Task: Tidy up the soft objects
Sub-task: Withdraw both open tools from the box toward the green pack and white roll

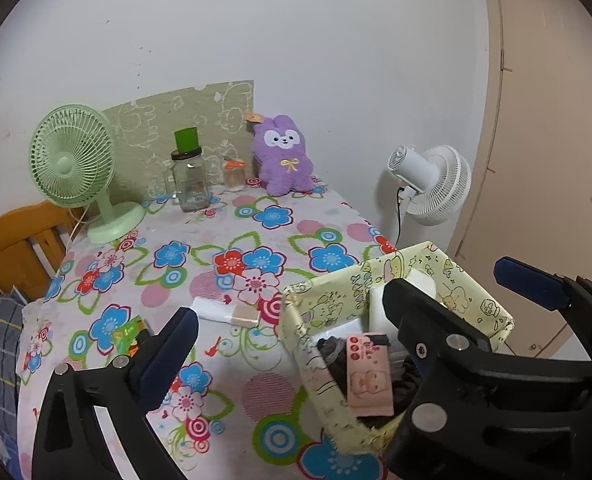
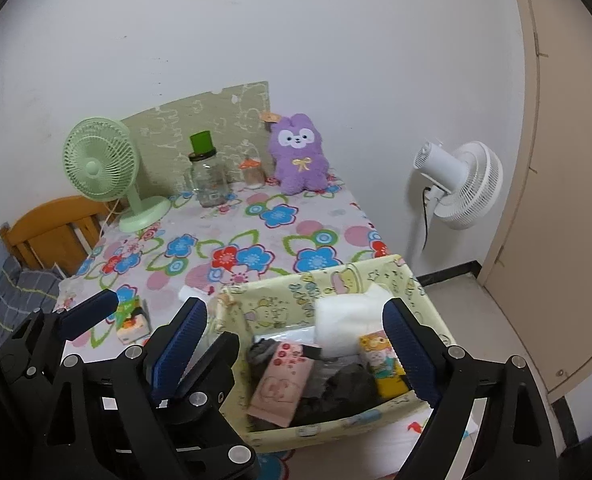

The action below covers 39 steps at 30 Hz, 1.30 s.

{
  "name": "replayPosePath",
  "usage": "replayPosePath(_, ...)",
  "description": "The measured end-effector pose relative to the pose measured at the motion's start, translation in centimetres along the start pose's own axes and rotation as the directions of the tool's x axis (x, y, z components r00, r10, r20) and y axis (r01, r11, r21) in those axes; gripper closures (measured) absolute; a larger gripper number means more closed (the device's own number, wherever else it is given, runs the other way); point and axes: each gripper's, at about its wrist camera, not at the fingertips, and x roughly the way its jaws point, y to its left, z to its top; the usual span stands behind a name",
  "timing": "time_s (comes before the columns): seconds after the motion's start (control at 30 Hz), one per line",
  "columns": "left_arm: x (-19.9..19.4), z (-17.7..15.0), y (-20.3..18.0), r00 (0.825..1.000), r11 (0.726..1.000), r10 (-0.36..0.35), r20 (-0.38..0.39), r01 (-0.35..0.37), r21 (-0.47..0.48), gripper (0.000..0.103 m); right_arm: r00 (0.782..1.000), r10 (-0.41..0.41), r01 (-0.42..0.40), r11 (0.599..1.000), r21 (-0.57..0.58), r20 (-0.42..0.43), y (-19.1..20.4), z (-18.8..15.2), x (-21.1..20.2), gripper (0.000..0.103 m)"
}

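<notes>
Yellow fabric basket (image 2: 428, 300) at counter's (image 2: 256, 236) near right corner, long axis across it; holds pink packet (image 2: 282, 384), white cloth (image 2: 348, 320), dark garment (image 2: 348, 388). Left tool (image 1: 288, 364) and right tool (image 2: 300, 348) both spread wide, empty. Purple plush (image 2: 300, 160), green fan (image 2: 100, 164), jar (image 2: 208, 180) at the wall.

Two fans, green (image 2: 100, 160) and white (image 2: 462, 184), two jars (image 2: 209, 184) (image 2: 254, 172), one plush (image 2: 301, 160), one basket (image 2: 376, 280), two packets (image 2: 130, 318) (image 1: 226, 310) on the table (image 2: 256, 232).

Floral-clothed table (image 2: 320, 216) — carrying green fan (image 2: 100, 164), glass jar (image 2: 209, 184), purple plush (image 2: 300, 160) along the back; yellow fabric bin (image 2: 336, 280) at near right, folded white cloth (image 1: 224, 310) just beside.
</notes>
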Motion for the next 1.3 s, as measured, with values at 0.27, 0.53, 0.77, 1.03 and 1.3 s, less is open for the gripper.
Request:
replayPosePath(0.27,-1.3,-0.4,2.3,1.000,1.000,0.023,0.015,-0.023,-0.012,0.000,1.000,0.014,-0.013,0.999,-0.030,0.009,2.9,0.2,-0.5,0.007)
replayPosePath(0.53,-2.1,-0.5,4.9,0.999,0.998,0.043,0.027,-0.042,-0.035,0.000,0.999,0.050,-0.049,0.998,-0.048,0.007,5.5,0.5,-0.3,0.006)
replayPosePath(0.77,-2.0,-0.7,7.2,0.997,0.996,0.069,0.022,-0.068,-0.058,0.000,0.997,0.073,-0.072,0.994,-0.077,0.004,7.8,1.0,0.5,0.006)
replayPosePath(1.03,-1.4,-0.8,9.7,0.994,0.991,0.107,0.003,-0.106,-0.081,0.000,0.993,0.118,-0.120,0.989,-0.090,-0.026,10.1,1.2,2.3,0.007)
replayPosePath(1.3,-0.4,-0.9,11.9,0.990,0.986,0.138,-0.011,-0.139,-0.096,0.000,0.990,0.140,-0.142,0.983,-0.117,-0.029,12.3,1.4,4.0,0.007)
